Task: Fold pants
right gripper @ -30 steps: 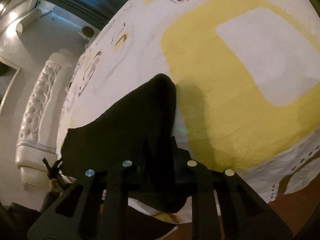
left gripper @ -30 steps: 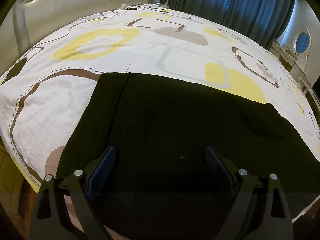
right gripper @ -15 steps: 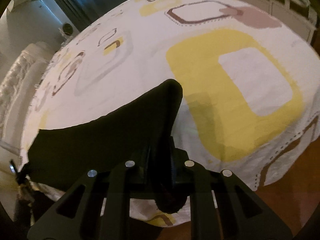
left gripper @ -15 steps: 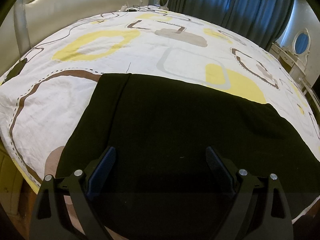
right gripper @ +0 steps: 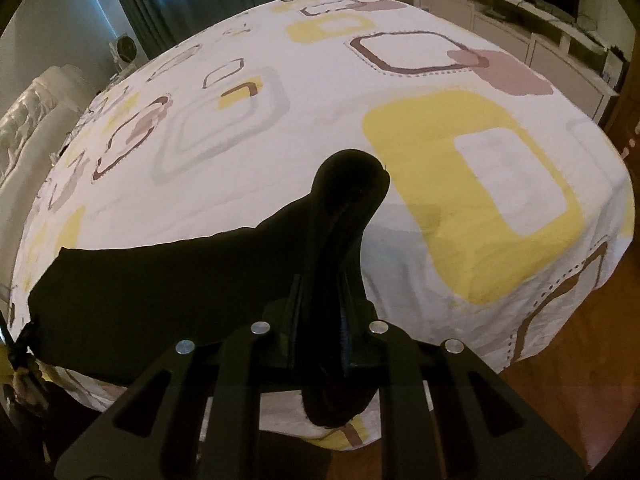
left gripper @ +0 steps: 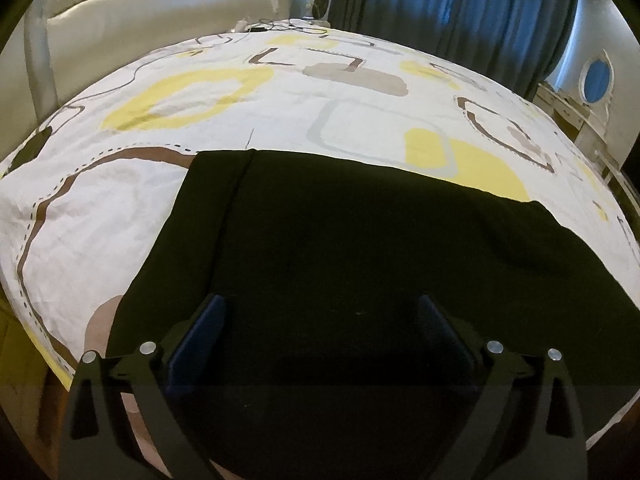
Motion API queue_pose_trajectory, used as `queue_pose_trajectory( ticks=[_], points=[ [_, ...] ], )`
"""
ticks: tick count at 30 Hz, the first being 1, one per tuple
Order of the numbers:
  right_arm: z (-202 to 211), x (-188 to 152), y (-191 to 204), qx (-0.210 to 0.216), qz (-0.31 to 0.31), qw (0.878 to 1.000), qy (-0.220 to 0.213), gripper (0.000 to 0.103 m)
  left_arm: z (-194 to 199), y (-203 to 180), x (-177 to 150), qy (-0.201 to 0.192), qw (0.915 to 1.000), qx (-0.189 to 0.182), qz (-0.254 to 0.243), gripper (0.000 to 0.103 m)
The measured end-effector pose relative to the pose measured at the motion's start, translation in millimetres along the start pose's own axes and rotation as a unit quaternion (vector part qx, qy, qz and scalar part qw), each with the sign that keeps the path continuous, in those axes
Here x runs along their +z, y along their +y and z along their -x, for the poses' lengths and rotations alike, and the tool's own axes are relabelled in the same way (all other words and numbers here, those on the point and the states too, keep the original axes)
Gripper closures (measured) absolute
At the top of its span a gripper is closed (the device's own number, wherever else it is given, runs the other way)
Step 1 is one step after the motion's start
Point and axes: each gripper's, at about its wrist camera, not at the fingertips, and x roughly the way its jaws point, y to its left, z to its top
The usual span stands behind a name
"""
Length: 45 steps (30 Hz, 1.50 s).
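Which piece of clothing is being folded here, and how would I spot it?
Find the big bed with its white cover printed in yellow and brown shapes. The black pants lie on its near side, the only plain dark thing there, one end pinched up by the right gripper.

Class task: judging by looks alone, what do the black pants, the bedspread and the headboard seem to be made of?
Black pants: soft matte woven or knit fabric; it drapes limply where pinched.
Bedspread: thin printed cloth, probably cotton; fine wrinkles, flat finish.
Headboard: cream padded leather or vinyl; glossy sheen, tufted creases.
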Motion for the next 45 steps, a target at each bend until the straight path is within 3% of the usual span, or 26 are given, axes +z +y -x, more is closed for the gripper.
queue_pose_trajectory(
  ticks=[27,45],
  points=[
    [29,4,103,0.038,0.048,0.998,-0.023,0.088,4,4,-10,-0.035,0.9989,-0.027,-0.019,0.005],
    [3,-22,192,0.083,0.078,0.994,-0.001,0.088,3,6,-10,-0.045,0.9981,-0.033,-0.024,0.005]
  ],
)
